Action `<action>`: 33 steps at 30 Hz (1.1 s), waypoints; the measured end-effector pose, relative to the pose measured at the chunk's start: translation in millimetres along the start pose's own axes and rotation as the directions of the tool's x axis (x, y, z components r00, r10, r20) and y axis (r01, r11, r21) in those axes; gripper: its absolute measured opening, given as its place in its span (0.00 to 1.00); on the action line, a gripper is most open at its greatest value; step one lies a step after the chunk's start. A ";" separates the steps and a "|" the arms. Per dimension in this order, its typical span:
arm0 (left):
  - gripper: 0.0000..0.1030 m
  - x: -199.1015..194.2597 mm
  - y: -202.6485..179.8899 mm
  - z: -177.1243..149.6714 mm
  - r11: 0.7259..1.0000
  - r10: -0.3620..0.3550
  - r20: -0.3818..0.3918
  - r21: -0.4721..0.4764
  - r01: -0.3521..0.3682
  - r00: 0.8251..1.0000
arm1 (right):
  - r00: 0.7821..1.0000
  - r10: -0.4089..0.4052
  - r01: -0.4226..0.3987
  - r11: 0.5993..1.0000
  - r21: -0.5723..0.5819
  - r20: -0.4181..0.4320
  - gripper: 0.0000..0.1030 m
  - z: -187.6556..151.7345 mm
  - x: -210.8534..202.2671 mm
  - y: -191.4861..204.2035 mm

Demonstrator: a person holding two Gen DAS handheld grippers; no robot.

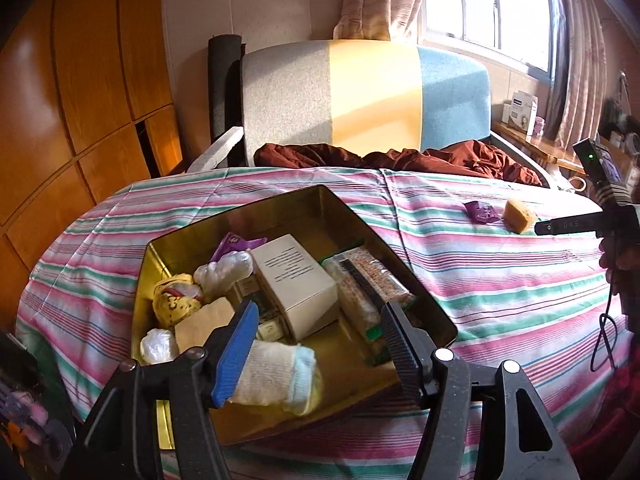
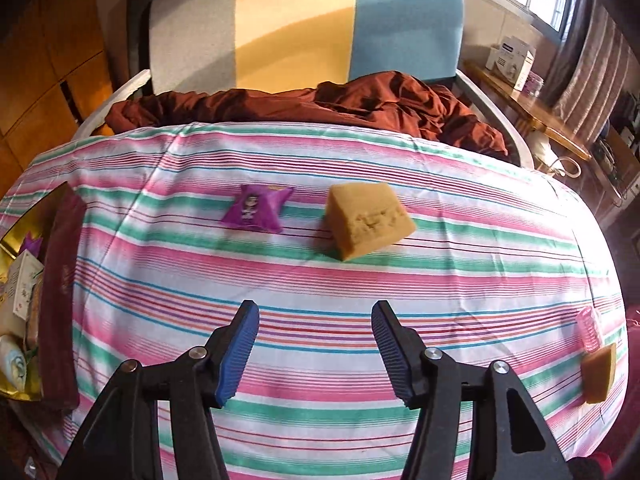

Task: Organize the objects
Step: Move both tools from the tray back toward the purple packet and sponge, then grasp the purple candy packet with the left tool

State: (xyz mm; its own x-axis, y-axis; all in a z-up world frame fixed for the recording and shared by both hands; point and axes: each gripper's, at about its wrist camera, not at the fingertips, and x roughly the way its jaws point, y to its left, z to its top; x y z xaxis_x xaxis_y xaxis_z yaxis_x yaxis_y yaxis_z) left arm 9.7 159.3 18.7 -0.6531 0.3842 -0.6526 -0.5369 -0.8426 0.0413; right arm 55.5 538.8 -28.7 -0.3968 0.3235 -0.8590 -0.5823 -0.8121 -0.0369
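The left gripper (image 1: 320,344) is hovering with jaws apart, a rolled white sock (image 1: 276,376) lying against its left pad, inside the gold metal tin (image 1: 416,300) below. The right gripper (image 2: 316,352) is standing open over the striped cloth (image 2: 320,280); ahead are sitting a tan sponge block (image 2: 368,218) and, left of it, a purple sachet (image 2: 256,208).
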 end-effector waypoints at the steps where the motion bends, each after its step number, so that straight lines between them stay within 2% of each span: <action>1: 0.63 1.8 -6.5 3.1 1.000 -0.008 0.002 0.012 0.008 1.000 | 1.000 -0.006 0.006 1.000 0.028 -0.003 0.61 2.7 4.6 -11.5; 3: 0.63 4.4 -20.2 9.8 0.999 -0.029 0.004 0.037 0.029 1.000 | 1.000 -0.022 0.022 0.995 0.096 -0.006 0.66 6.0 13.4 -34.8; 6: 0.66 9.6 -42.5 22.1 0.995 -0.068 0.005 0.079 0.067 0.998 | 0.999 -0.032 0.034 0.974 0.226 -0.009 0.66 0.2 26.0 -66.6; 9: 0.67 16.0 -67.1 36.4 0.987 -0.108 0.003 0.121 0.106 0.994 | 0.996 -0.026 0.054 0.942 0.331 -0.087 0.67 -8.6 39.8 -89.5; 13: 0.68 33.9 -105.5 56.0 0.973 -0.166 -0.024 0.161 0.168 0.986 | 0.998 0.011 0.017 0.913 0.408 -0.068 0.67 -10.8 34.4 -102.5; 16: 0.70 61.0 -133.6 68.5 0.963 -0.196 -0.096 0.170 0.210 0.976 | 0.996 0.042 -0.006 0.902 0.432 -0.075 0.67 -12.1 33.8 -106.1; 19: 0.70 93.4 -153.8 80.6 0.957 -0.245 -0.172 0.112 0.266 0.954 | 0.995 0.063 -0.024 0.896 0.444 -0.074 0.67 -12.5 33.5 -106.4; 21: 0.69 115.0 -164.3 88.3 0.960 -0.247 -0.203 0.083 0.268 0.948 | 0.995 0.074 -0.036 0.894 0.448 -0.067 0.67 -12.6 32.4 -106.6; 25: 0.69 154.5 -183.5 103.0 0.960 -0.255 -0.242 0.049 0.275 0.936 | 0.994 0.090 -0.051 0.894 0.445 -0.068 0.67 -12.5 32.6 -104.1; 29: 0.69 187.3 -205.8 121.7 0.960 -0.247 -0.242 0.071 0.271 0.938 | 0.991 0.108 -0.065 0.898 0.435 -0.076 0.67 -12.1 33.4 -101.9; 33: 0.69 218.2 -228.6 136.9 0.953 -0.256 -0.256 0.093 0.287 0.932 | 0.991 0.111 -0.068 0.901 0.429 -0.076 0.67 -9.9 33.5 -101.6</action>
State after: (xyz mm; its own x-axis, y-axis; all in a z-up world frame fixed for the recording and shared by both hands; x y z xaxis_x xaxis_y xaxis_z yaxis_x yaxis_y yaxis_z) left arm -83.2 487.3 -29.6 -0.3350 0.4770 -0.8125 -0.7487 -0.6583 -0.0778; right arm 108.4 627.3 -58.8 -0.4040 0.1941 -0.8939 -0.8018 -0.5455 0.2439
